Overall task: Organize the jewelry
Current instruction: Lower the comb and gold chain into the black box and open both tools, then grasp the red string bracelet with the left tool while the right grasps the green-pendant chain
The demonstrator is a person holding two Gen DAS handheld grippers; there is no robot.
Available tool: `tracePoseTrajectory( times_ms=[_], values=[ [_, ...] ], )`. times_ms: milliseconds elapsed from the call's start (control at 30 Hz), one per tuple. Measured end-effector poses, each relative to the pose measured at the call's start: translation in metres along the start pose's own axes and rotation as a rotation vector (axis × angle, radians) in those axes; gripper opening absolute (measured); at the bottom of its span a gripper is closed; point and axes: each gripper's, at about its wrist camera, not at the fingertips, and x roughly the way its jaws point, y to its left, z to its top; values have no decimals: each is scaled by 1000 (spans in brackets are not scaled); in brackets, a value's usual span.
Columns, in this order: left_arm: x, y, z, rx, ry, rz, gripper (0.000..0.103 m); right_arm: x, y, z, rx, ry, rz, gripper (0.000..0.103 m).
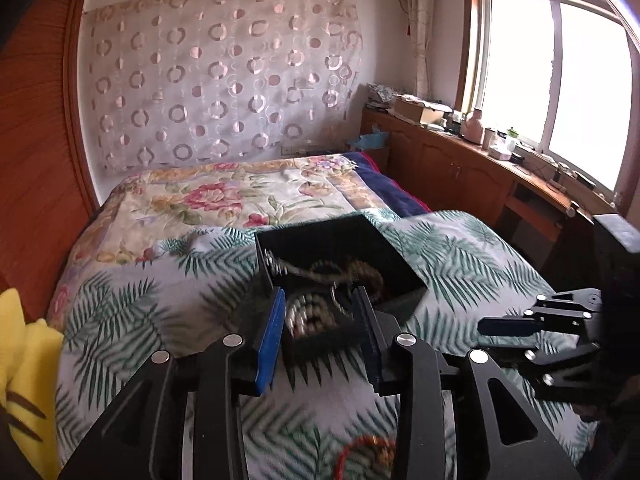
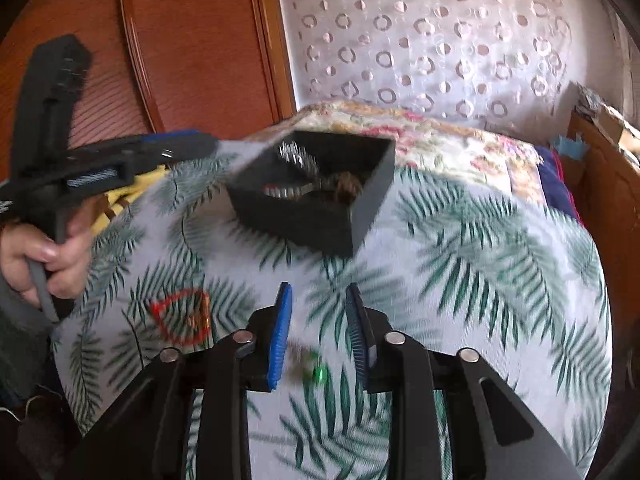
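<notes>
A black open box (image 1: 340,256) with several bead bracelets and chains inside sits on the palm-leaf bedspread; it also shows in the right wrist view (image 2: 316,188). My left gripper (image 1: 320,300) is open and empty, its fingertips at the box's near edge. My right gripper (image 2: 318,296) is open and empty above the bedspread, short of the box. A red cord bracelet (image 2: 182,316) lies on the spread to its left and shows low in the left wrist view (image 1: 366,456). A small piece with a green bead (image 2: 316,372) lies between the right fingers, blurred.
A floral quilt (image 1: 240,196) covers the far half of the bed. A wooden headboard (image 2: 192,48) stands to the left. A wooden cabinet (image 1: 472,168) with clutter runs under the window on the right. A yellow cushion (image 1: 24,360) lies at the left edge.
</notes>
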Motion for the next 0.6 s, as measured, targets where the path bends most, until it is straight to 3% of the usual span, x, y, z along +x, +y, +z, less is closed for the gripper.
tracePoseTrajectory(
  times_ms=[200,600],
  values=[
    [-25,-4,-32,1,8,-2,46,6,3,-26,34,36,-24,17],
    [-41,5,-76,-25,71,1,47,20,3,-29,81,74,-48,17]
  ],
)
